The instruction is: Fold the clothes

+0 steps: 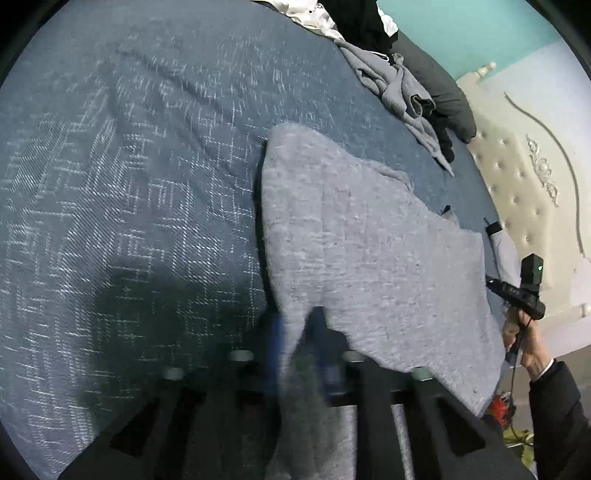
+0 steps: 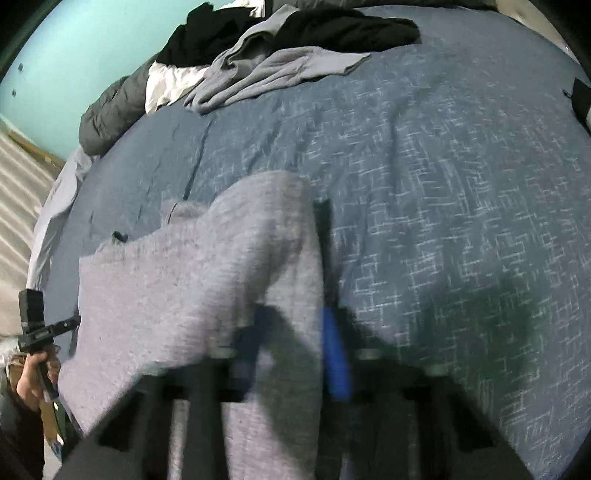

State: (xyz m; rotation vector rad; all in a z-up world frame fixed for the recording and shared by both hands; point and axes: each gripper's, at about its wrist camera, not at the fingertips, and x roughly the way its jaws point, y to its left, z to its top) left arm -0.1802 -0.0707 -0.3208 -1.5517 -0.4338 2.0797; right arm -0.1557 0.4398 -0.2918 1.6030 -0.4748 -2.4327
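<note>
Left wrist view: grey garment (image 1: pixel 362 240) spans between both tongs, left gripper (image 1: pixel 299 343) and right gripper (image 2: pixel 291 347) each clamping a near corner, cloth running far-right over the blue bedspread (image 1: pixel 129 184).

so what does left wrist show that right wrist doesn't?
Left wrist only: the white tufted headboard and the right hand holding its gripper handle. Right wrist only: a striped surface beside the bed and the left hand on its handle. Both: the grey garment pinched by both grippers, the blue bedspread, the clothes pile and the teal wall.
</note>
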